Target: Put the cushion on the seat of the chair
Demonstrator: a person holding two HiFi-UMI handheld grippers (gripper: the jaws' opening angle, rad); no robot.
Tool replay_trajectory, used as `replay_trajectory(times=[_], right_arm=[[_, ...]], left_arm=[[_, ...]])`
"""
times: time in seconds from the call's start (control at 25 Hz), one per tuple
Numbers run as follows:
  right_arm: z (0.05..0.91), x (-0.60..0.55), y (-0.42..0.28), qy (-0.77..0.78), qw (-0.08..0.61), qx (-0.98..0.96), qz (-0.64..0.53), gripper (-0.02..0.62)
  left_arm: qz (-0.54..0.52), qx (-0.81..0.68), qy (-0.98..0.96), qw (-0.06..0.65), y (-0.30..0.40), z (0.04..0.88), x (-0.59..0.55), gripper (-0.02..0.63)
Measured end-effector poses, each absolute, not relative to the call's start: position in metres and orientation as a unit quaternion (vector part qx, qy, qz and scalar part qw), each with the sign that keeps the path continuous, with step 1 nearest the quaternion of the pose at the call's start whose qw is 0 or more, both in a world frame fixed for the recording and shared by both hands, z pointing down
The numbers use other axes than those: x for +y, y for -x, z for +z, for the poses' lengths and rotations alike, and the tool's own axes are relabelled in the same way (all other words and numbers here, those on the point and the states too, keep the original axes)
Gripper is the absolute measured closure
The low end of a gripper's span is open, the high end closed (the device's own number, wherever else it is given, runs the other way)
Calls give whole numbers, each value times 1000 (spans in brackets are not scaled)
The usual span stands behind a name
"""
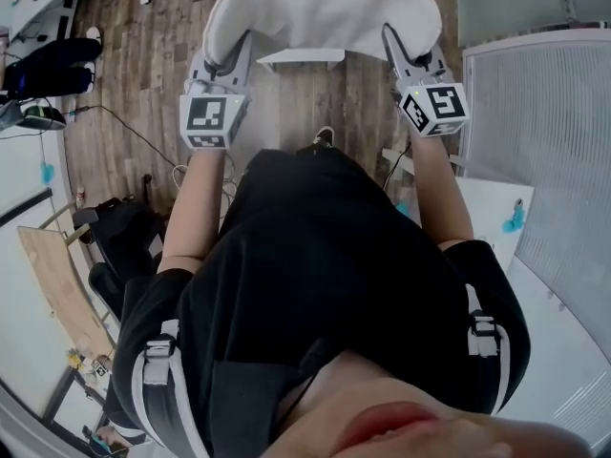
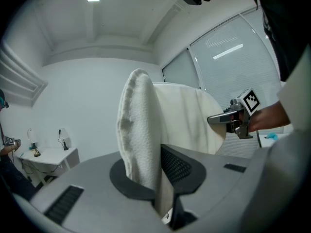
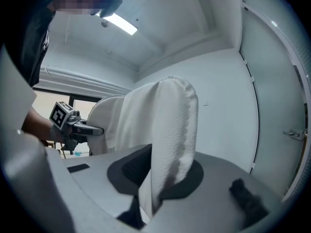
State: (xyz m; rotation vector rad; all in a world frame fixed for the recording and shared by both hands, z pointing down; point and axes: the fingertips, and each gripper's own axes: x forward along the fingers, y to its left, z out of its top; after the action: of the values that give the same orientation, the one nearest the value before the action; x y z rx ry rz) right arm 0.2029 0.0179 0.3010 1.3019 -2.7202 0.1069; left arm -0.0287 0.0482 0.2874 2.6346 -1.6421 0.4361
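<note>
A white textured cushion [image 1: 320, 12] hangs upright in front of me, held by its two side edges. My left gripper [image 1: 221, 65] is shut on the cushion's left edge; in the left gripper view that edge [image 2: 141, 135] stands pinched between the dark pads [image 2: 177, 166]. On the opposite edge my right gripper [image 1: 401, 57] is shut too, with the fabric [image 3: 172, 130] squeezed between its jaws. Each gripper view shows the other gripper across the cushion [image 2: 228, 118] [image 3: 80, 128]. A white bar [image 1: 304, 56] shows just below the cushion; I cannot tell whether it belongs to the chair.
Wooden floor [image 1: 153, 55] lies below. A white ribbed panel [image 1: 544, 151] stands at the right. Black bags and gear [image 1: 124, 237], a wooden board [image 1: 57, 289] and a cable [image 1: 134, 132] lie at the left. A white side table with a lamp [image 2: 48, 157] stands by the wall.
</note>
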Motion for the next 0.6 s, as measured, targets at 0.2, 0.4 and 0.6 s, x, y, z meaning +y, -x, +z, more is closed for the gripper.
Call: replay_trajectory(times=[0.2, 0.4, 0.6], right_arm=[[292, 16, -211, -424, 62, -903, 32, 538], [294, 0, -207, -425, 64, -902, 33, 538], [294, 5, -212, -433, 66, -899, 29, 538]], left_arm=[[140, -530, -837, 3, 21, 278, 48, 551], [140, -531, -836, 6, 24, 282, 32, 551], [134, -524, -841, 4, 20, 283, 32, 551]])
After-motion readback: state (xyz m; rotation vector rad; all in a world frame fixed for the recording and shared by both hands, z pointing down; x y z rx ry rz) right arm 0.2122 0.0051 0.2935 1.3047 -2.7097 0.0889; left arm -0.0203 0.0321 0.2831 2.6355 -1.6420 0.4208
